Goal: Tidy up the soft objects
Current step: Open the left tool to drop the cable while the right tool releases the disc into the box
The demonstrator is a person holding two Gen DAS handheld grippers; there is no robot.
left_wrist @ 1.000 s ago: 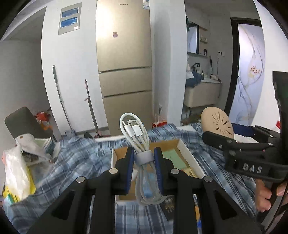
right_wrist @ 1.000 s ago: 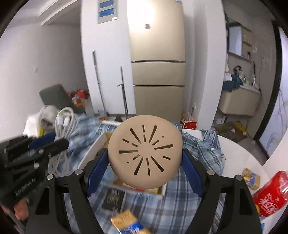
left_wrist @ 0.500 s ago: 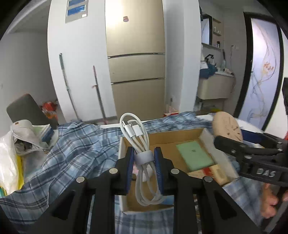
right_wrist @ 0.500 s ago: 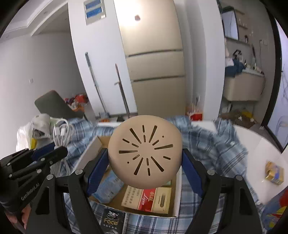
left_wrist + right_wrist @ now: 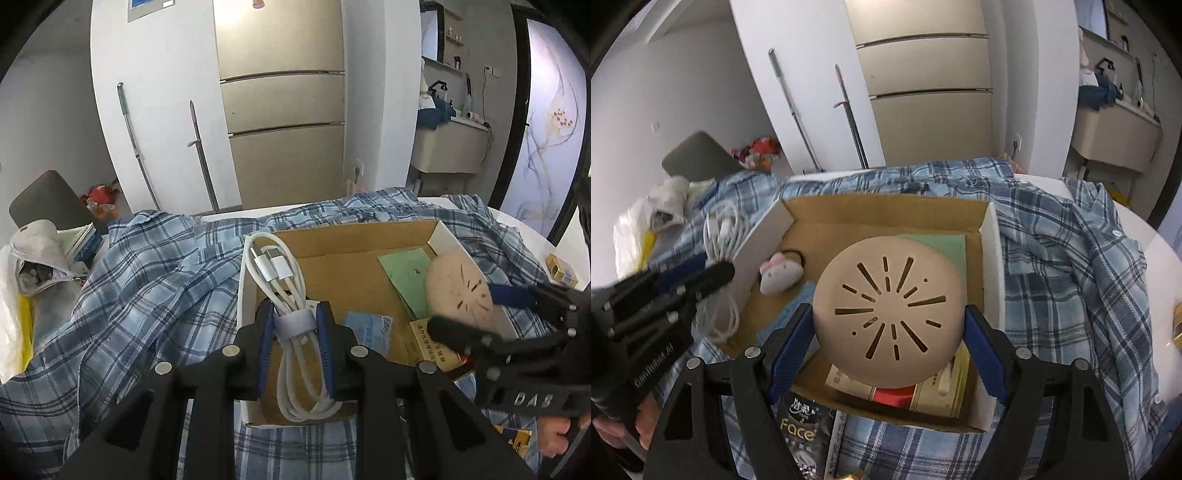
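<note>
My left gripper (image 5: pixel 295 325) is shut on a bundled white charging cable (image 5: pixel 291 295) and holds it over the left end of an open cardboard box (image 5: pixel 332 240). My right gripper (image 5: pixel 888 325) is shut on a round beige slotted pad (image 5: pixel 886 310) and holds it over the middle of the same box (image 5: pixel 886 206). The pad also shows in the left wrist view (image 5: pixel 458 288). The cable also shows in the right wrist view (image 5: pixel 724 236), at the box's left wall. Inside the box lie a green card (image 5: pixel 406 273), a small pink-white plush (image 5: pixel 779 273) and flat packets.
A blue plaid shirt (image 5: pixel 140 280) covers the table around the box. A black "Face" packet (image 5: pixel 801 428) lies at the box's near edge. Bags and books (image 5: pixel 37 258) sit far left. A small yellow box (image 5: pixel 561 271) is at the right on the white table.
Both grippers have tilted down and moved forward over the box with their loads. The box interior now fills more of both views.
</note>
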